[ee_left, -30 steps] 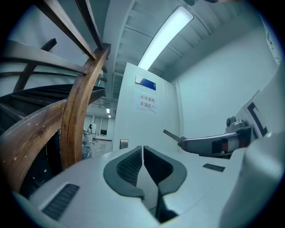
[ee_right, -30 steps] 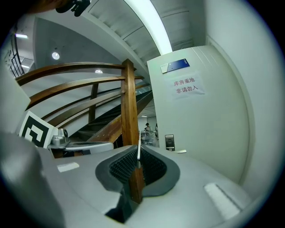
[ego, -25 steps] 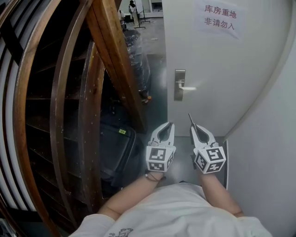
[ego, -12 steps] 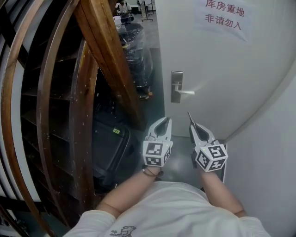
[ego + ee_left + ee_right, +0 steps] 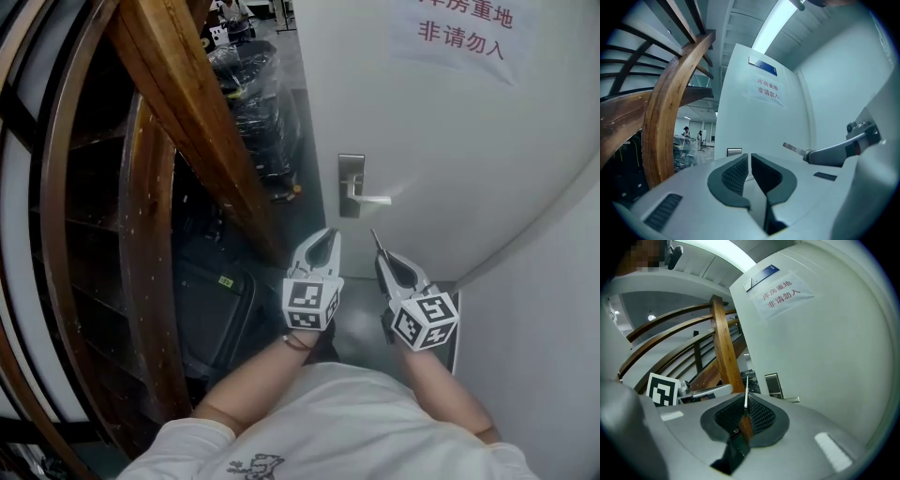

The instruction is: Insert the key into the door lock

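Note:
A white door (image 5: 450, 141) carries a steel lock plate (image 5: 352, 185) with a lever handle (image 5: 375, 199). My right gripper (image 5: 386, 261) is shut on a key (image 5: 377, 244), whose blade sticks out ahead toward the door, below and right of the handle. In the right gripper view the key (image 5: 746, 394) stands thin and upright between the pads, with the lock plate (image 5: 772, 385) beyond it. My left gripper (image 5: 325, 234) is shut and empty, just below the plate. From the left gripper view, the lock plate (image 5: 734, 151) shows over the closed jaws, and the key (image 5: 791, 147) at right.
A curved wooden stair rail and beam (image 5: 187, 122) crowd the left side. A black suitcase (image 5: 211, 309) sits below them, and plastic-wrapped goods (image 5: 248, 94) lie past the door's edge. A paper sign (image 5: 464, 28) hangs on the door. A white wall (image 5: 544, 309) closes the right.
Both grippers have moved forward toward the door, side by side. The lock plate and handle now sit closer to their tips. Both stay shut, the key still in the right one.

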The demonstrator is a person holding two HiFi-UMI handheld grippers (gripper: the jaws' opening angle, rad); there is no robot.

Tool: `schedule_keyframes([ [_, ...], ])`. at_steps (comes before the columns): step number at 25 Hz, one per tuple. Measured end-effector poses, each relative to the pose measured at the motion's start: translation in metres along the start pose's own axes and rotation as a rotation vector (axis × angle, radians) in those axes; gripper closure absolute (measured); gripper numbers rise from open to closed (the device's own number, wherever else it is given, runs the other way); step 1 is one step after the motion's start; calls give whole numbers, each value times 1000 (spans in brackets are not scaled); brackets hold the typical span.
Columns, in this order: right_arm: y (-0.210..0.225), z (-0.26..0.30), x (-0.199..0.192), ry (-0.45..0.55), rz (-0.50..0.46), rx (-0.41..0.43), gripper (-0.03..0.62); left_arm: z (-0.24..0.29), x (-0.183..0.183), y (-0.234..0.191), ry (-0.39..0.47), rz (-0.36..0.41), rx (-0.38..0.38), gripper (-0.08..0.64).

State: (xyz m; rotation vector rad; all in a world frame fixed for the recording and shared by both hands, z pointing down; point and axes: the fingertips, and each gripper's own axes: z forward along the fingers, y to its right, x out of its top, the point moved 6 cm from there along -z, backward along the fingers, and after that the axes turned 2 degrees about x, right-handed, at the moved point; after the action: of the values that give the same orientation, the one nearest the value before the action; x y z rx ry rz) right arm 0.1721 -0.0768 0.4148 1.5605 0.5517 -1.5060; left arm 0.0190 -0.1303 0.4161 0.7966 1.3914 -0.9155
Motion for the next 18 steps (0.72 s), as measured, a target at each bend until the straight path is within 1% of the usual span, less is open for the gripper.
schedule_keyframes([
  [3,20,25,-1,-16,18,-18,568,36,-5,-21,-15,2,-6,551],
  [8,52,71,-15,-37,108,-46,568,94,-15,-58,-42,-9,-22,546],
  [10,61,89,-21,-34,151,-39,568,115,-20,-73,-51,-12,-31,514],
  [14,76,124,-44,-18,268,12,568,150,-34,-102,-75,-23,-47,486],
  [18,95,149,-73,-29,412,-1,568,180,-47,-129,-95,-41,-54,462],
])
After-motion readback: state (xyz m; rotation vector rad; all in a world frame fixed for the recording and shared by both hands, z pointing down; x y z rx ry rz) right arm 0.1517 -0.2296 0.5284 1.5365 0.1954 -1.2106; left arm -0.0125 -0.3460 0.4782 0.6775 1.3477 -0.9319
